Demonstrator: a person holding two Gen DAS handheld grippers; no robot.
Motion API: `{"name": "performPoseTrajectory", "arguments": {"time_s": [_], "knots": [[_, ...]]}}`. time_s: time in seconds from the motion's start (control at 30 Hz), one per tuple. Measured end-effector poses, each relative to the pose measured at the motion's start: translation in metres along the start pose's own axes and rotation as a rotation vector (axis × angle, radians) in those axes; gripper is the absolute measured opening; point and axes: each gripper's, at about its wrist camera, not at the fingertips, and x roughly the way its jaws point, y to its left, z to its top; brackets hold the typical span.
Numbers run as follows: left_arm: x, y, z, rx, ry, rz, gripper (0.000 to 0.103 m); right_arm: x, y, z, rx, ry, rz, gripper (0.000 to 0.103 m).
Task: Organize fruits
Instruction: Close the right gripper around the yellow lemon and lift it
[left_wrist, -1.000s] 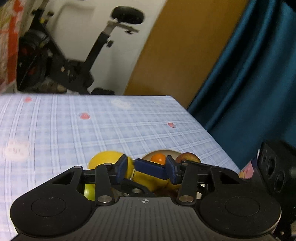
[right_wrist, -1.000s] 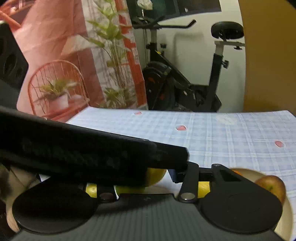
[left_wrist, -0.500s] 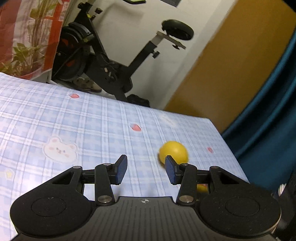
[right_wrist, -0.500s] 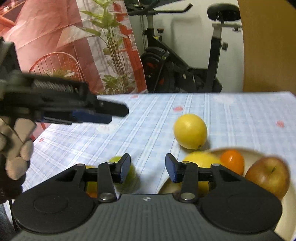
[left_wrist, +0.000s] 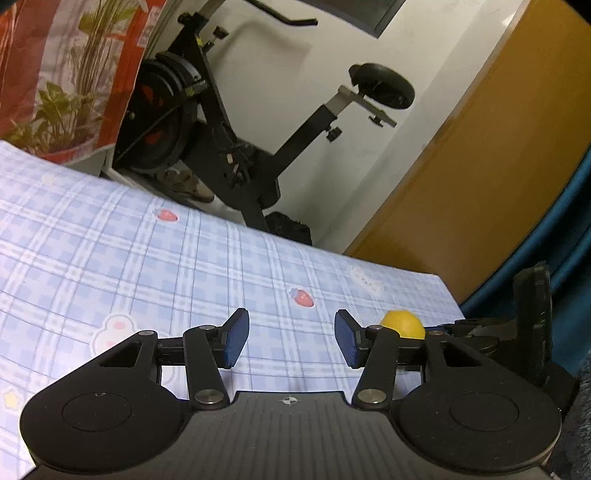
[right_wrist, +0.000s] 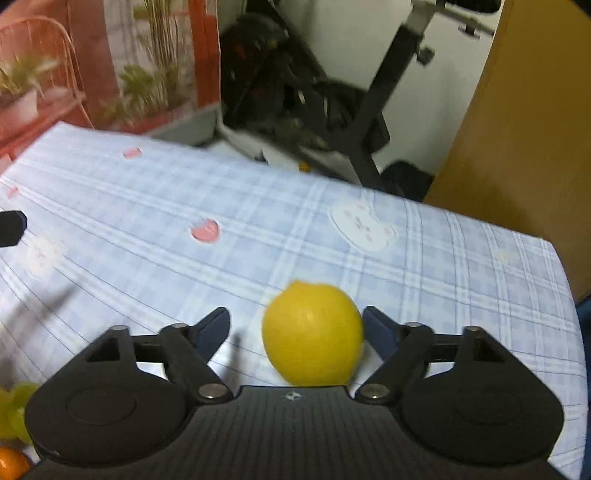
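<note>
Right gripper (right_wrist: 295, 328): the fingers are opening and stand apart. A lemon (right_wrist: 312, 334) lies on the table (right_wrist: 147, 229) between them. The right finger (right_wrist: 380, 332) sits at the lemon's 3 o'clock side, just beside it; contact cannot be confirmed because of motion blur. The left finger (right_wrist: 212, 330) stands clear at the lemon's 9 o'clock, with bare cloth between them. The lemon is not gripped.

Left gripper (left_wrist: 291, 339): the fingers are opening, and nothing is between them; only the checked cloth shows through the gap. In the left wrist view the lemon (left_wrist: 402, 324) appears at 3 o'clock of the fingers, partly hidden behind the right finger linkage, near the table's right edge. Part of the right gripper's black body (left_wrist: 532, 325) shows just beyond the lemon at 3 o'clock.

Other fruit: in the right wrist view, green fruit (right_wrist: 14, 410) and an orange (right_wrist: 13, 461) show at 8 o'clock, at the frame's lower left corner, mostly cut off by the gripper body. A dark tip of the left gripper (right_wrist: 11, 227) enters at 9 o'clock.

Surroundings: an exercise bike (left_wrist: 207, 140) stands beyond the table at 12 o'clock. A blue curtain (left_wrist: 576, 229) hangs at 3 o'clock in the left wrist view.
</note>
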Motion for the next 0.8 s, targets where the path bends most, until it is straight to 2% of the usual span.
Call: {"name": "performPoseTrajectory", "arguments": {"time_s": [0.03,0.33,0.53,0.8], "knots": [[0.004,0.001,0.0,0.0,0.007,-0.003,0.054,0.002,-0.004,0.001,0.01,0.01,-0.002,0.06],[0.002,-0.004,-0.008,0.027,0.036,-0.026,0.054,0.0,-0.005,-0.001,0.029,0.004,0.022,0.058],[-0.012,-0.016,-0.011,0.052,0.054,-0.025,0.057,-0.018,0.021,-0.014,-0.011,-0.041,0.096,0.058],[-0.037,-0.027,-0.029,0.075,0.065,-0.008,0.057,-0.043,0.055,-0.035,-0.047,-0.104,0.166,0.058]]}}
